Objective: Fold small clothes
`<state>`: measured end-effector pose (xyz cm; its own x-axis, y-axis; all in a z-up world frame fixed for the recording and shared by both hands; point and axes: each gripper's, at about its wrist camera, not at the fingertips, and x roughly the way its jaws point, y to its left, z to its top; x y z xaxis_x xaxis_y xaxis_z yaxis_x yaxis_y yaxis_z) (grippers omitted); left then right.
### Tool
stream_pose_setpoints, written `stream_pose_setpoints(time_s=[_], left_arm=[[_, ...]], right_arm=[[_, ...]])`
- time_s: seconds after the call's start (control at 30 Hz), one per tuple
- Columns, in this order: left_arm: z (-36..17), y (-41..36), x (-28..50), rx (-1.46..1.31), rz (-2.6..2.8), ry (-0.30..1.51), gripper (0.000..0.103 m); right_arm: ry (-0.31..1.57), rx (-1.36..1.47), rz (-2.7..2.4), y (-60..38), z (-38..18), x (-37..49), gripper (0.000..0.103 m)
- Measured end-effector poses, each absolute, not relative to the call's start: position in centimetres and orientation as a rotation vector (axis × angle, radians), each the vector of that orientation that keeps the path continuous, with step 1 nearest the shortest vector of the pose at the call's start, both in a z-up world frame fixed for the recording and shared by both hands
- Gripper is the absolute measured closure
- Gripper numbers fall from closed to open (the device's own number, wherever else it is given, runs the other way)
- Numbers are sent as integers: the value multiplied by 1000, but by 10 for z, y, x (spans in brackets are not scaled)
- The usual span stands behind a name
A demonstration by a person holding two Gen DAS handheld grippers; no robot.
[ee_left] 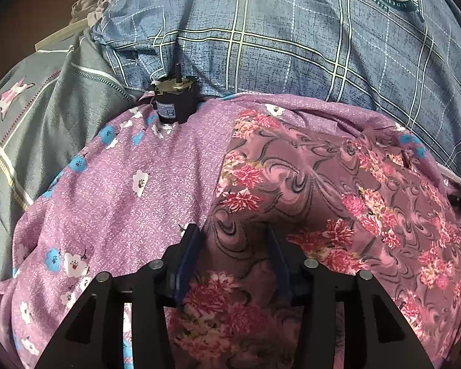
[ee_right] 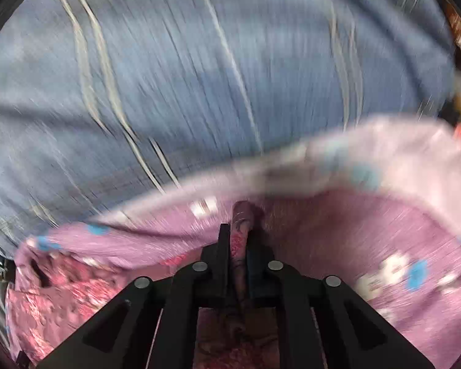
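Observation:
A mauve garment with red-pink flowers (ee_left: 322, 184) lies on a lilac cloth printed with white and blue flowers (ee_left: 123, 184). My left gripper (ee_left: 233, 243) points down at the mauve garment's near part. Its jaws stand apart, the cloth fills the gap between them, and I see no pinch. The right wrist view is blurred. There my right gripper (ee_right: 238, 236) is shut on a narrow fold of the mauve garment (ee_right: 241, 215), which sticks out past the fingertips. More of that garment (ee_right: 61, 292) shows at lower left over the lilac cloth (ee_right: 353, 230).
A blue plaid bedsheet (ee_left: 292, 46) covers the far side, also seen as the blue sheet (ee_right: 199, 77). A grey quilt with a star print (ee_left: 46, 107) lies at left. A small black motor-like object (ee_left: 173, 98) stands at the lilac cloth's far edge.

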<state>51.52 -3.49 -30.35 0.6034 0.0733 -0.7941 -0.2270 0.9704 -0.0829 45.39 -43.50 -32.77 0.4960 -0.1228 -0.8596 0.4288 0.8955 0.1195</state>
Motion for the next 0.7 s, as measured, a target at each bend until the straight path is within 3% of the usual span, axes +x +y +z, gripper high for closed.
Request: stream_pose_setpoints(time_s=[0.1, 0.17, 0.23, 0.3, 0.33, 0.37, 0.43, 0.63, 0.7], left_arm=[[-300, -28, 512, -221, 174, 920, 56], [-293, -26, 508, -235, 165, 905, 56], [-285, -27, 503, -245, 147, 883, 56], [-279, -30, 497, -244, 124, 860, 56], [-278, -32, 494, -240, 109, 860, 56], [-280, -36, 492, -241, 79, 874, 56], [-286, -37, 490, -253, 56, 907, 56], [-307, -24, 488, -198, 75, 964, 59], [-301, -13, 478, -207, 97, 955, 61]], right_arm=[[923, 472, -326, -443, -315, 433, 76], [819, 495, -337, -444, -289, 408, 52], [728, 429, -353, -433, -259, 378, 49], [718, 388, -269, -409, -238, 352, 53], [743, 389, -219, -397, -234, 340, 63], [789, 397, -144, -380, -234, 326, 86], [852, 391, -43, -357, -239, 309, 100], [1110, 314, 79, -245, -326, 289, 102], [1051, 310, 68, -242, -327, 275, 103]])
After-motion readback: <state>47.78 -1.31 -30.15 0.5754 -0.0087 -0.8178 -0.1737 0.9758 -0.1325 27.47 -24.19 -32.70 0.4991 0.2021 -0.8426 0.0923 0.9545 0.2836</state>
